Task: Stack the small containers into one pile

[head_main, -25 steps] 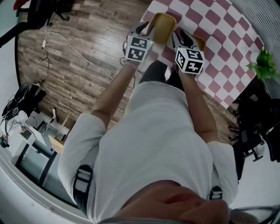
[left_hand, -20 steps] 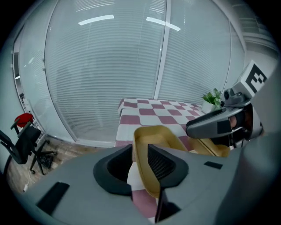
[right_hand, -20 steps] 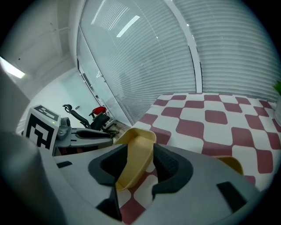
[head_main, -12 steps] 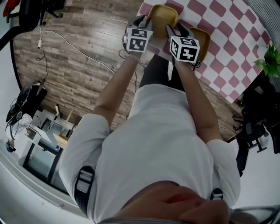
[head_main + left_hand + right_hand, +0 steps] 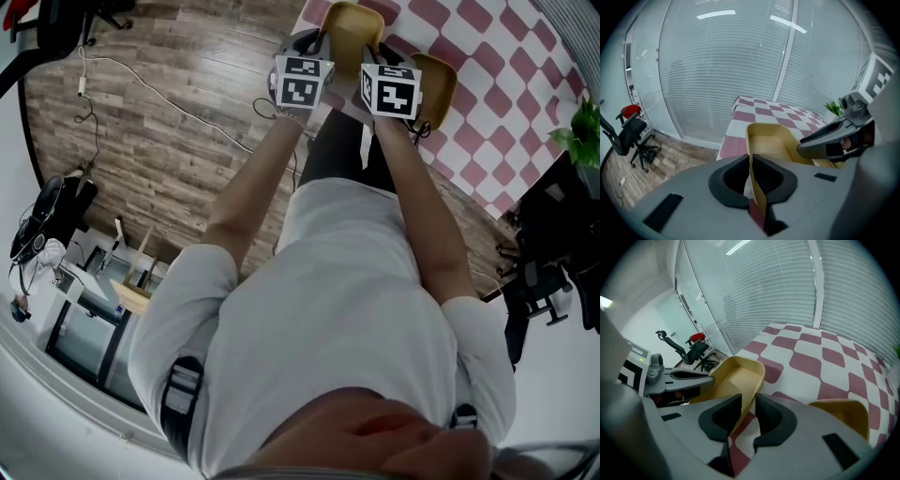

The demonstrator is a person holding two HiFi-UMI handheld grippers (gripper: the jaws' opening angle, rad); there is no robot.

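**Two grippers, one yellow tub**

There it was: the left hand-held gripper (image 5: 750, 160) had just been closing and sat clamped, jaws almost together, on the near-left wall of the rounded yellow plastic container (image 5: 774, 142). The thin rim was squeezed between its black pads.

Across from it, the right hand-held gripper (image 5: 748, 401) straddled the opposite wall of that same container. Its jaws had just been closing too, yet they stood roughly half apart. A sliver of cloth showed between the wall and the pad outside it, so there was no firm pinch on that side.

The container rested near the corner of the worktop (image 5: 473, 49), on the red-and-white chequered cloth (image 5: 811, 357), open side up and empty. Just beside it, to the right of the right hand-held gripper, stood the second yellow plastic container (image 5: 435, 82), apart from the first and touched by neither tool.

In the head view the person's forearms reached forward side by side, marker cubes nearly level, above the wooden floor (image 5: 159, 141).
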